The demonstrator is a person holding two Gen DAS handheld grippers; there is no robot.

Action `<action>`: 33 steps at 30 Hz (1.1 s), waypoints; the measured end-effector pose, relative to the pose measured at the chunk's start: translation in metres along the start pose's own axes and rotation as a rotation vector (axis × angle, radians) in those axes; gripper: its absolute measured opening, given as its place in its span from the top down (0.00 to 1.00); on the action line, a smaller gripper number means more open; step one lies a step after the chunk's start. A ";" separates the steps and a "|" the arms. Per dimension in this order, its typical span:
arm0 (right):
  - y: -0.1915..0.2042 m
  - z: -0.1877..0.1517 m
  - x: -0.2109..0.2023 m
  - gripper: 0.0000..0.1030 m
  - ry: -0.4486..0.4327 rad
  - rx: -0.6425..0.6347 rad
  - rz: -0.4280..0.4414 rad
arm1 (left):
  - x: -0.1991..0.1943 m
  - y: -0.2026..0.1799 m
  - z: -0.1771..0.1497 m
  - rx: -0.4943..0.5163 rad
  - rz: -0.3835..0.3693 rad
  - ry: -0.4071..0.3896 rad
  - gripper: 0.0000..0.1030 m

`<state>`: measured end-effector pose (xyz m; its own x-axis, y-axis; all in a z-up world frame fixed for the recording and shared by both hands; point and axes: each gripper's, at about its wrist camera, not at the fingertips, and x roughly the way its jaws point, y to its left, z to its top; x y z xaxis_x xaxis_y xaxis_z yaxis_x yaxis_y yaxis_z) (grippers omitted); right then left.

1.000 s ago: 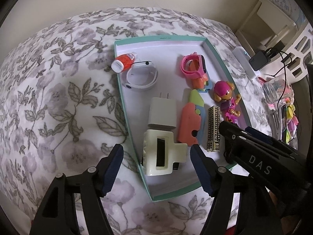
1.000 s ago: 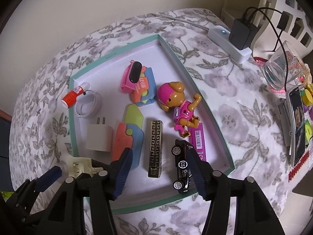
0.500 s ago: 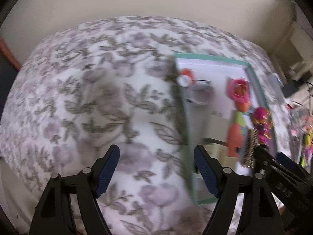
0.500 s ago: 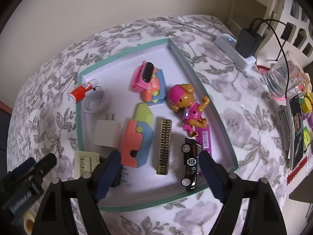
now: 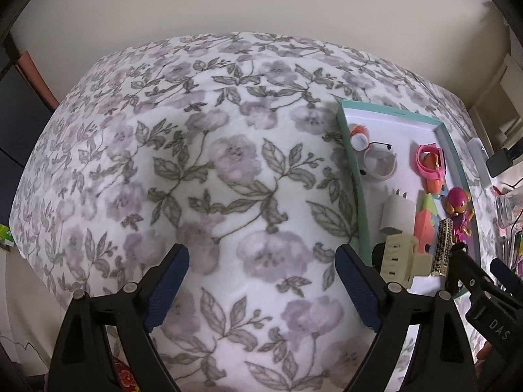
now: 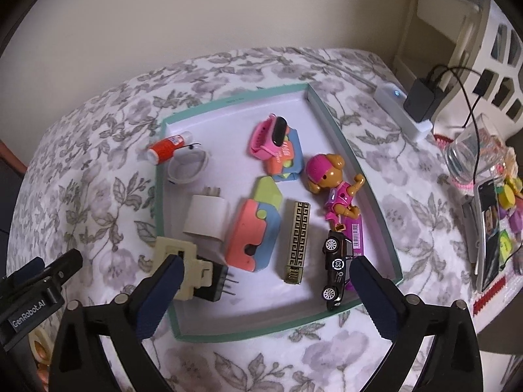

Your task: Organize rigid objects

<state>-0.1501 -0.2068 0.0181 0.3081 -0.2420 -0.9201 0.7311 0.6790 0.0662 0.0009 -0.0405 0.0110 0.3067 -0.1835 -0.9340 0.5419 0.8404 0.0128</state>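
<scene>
A teal-rimmed tray (image 6: pixel 228 101) holds several small items: a cream plug adapter (image 6: pixel 176 254) at its near left corner, a white charger (image 6: pixel 206 219), a gold patterned bar (image 6: pixel 297 238), a black toy car (image 6: pixel 336 268) and a pink dog figure (image 6: pixel 330 179). My right gripper (image 6: pixel 266 271) hovers over the tray's near end. Its jaws are opening and nothing is between them. My left gripper (image 5: pixel 261 261) hangs over bare floral cloth left of the tray (image 5: pixel 353 163), jaws opening and empty. The adapter (image 5: pixel 398 258) shows just past its right finger.
The floral cloth (image 5: pixel 196 163) covers the whole surface up to a beige wall. Right of the tray lie a white power strip (image 6: pixel 402 111) with a black charger, a glass (image 6: pixel 467 150), a phone (image 6: pixel 490 232) and coloured bits. A white shelf unit stands at the far right.
The left gripper let go of the cream adapter and swung left off the tray onto the cloth. The right gripper drew back from the toy car. Both pairs of jaws spread wider.
</scene>
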 end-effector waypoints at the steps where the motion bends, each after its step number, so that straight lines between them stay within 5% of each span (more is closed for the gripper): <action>1: 0.002 -0.001 -0.002 0.00 -0.005 -0.005 -0.003 | -0.001 0.002 -0.002 0.000 0.002 0.001 0.11; 33: 0.021 -0.019 -0.040 0.00 -0.092 -0.067 0.002 | -0.029 0.019 -0.027 -0.020 0.037 -0.065 0.12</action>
<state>-0.1586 -0.1698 0.0491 0.3662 -0.3008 -0.8806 0.6893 0.7234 0.0396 -0.0188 -0.0057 0.0283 0.3770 -0.1846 -0.9076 0.5138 0.8570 0.0392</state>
